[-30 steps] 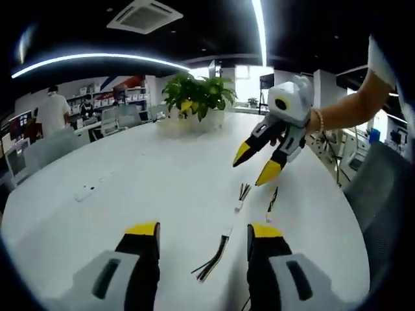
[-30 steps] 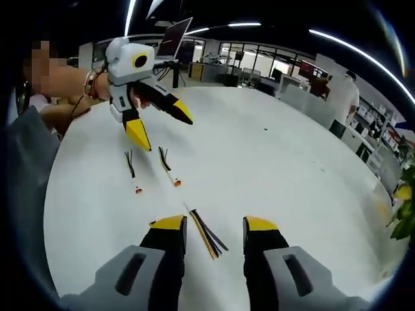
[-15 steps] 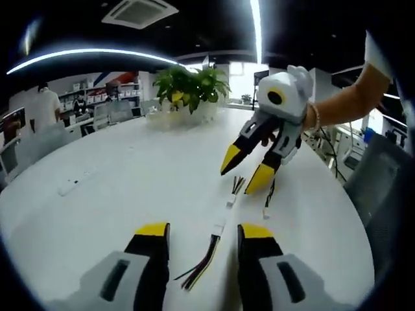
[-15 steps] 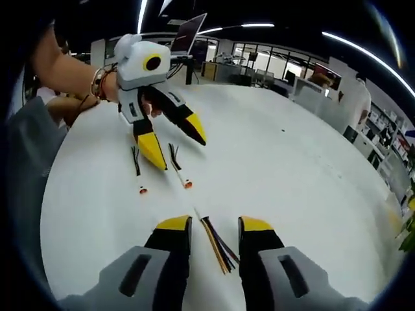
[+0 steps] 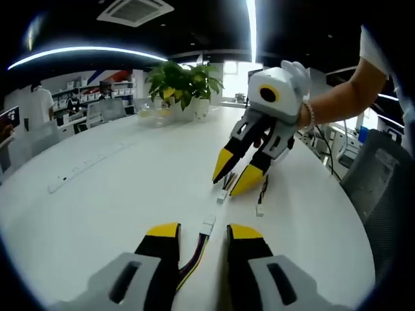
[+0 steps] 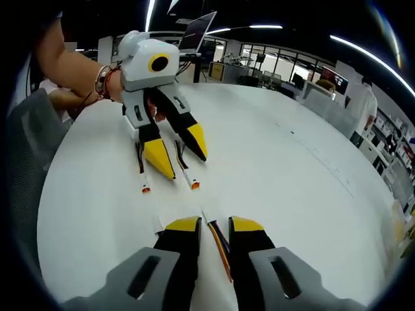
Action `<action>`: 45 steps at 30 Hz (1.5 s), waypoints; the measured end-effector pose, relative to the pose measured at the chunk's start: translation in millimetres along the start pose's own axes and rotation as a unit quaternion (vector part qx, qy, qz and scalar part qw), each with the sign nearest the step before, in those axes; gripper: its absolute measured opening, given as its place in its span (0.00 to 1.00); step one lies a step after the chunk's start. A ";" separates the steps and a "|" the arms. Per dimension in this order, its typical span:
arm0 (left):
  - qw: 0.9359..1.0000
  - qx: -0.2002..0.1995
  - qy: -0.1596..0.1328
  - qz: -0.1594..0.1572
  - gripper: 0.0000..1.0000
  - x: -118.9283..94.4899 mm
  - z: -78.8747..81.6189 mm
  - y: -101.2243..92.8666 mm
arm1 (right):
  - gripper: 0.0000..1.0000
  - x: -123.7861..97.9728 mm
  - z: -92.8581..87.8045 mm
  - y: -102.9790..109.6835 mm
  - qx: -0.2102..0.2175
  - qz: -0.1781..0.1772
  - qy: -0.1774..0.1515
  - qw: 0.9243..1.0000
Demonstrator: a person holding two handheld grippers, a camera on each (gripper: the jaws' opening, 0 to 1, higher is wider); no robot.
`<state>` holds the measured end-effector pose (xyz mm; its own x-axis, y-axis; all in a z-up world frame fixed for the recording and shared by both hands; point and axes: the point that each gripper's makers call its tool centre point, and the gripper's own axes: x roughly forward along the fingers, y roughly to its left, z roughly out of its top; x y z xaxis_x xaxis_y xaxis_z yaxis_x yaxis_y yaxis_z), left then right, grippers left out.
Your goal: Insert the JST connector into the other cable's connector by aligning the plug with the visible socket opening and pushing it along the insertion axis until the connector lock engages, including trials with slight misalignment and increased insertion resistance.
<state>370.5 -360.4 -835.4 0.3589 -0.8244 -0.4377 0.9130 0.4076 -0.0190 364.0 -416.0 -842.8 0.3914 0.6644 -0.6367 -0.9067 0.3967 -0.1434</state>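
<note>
In the left gripper view my left gripper (image 5: 202, 230) hangs low over the white table (image 5: 117, 194), open, its jaws on either side of a cable with a white JST connector (image 5: 207, 225) and black, yellow and red wires (image 5: 191, 259). Further off, my right gripper (image 5: 226, 185) points down at a second white connector (image 5: 221, 195), and a third cable (image 5: 259, 208) lies beside it. In the right gripper view my right gripper (image 6: 214, 223) is open with a narrow gap around a multicoloured cable (image 6: 220, 243). There, the left gripper (image 6: 183, 164) stands open over two orange-tipped cables (image 6: 194, 184).
A potted plant (image 5: 178, 87) stands at the far end of the table and a power strip (image 5: 58, 184) lies at its left side. A grey chair (image 5: 379, 194) is by the right edge. A laptop (image 6: 198, 32) sits beyond the table, with people further back.
Both grippers have come lower and closer to the table and to each other. Each pair of jaws has narrowed around the cable between them.
</note>
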 end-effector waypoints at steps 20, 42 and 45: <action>0.999 -0.034 -0.021 -0.014 0.12 4.2 -7.7 -1.4 | 0.07 4.3 -6.5 0.8 0.020 0.007 -0.025 0.999; 0.997 -0.042 -0.055 -0.030 0.01 4.8 -9.2 1.3 | 0.05 2.1 -4.2 8.5 0.012 0.069 -0.123 0.990; 0.997 -0.043 -0.058 -0.034 0.01 4.8 -8.7 0.2 | 0.05 2.0 -3.6 9.1 0.011 0.074 -0.129 0.989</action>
<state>370.8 -360.9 -845.3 0.3221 -0.8887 -0.3263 0.9175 0.3780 -0.1238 356.0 -413.4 -848.1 0.2836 0.8545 -0.4352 -0.9546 0.2945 -0.0439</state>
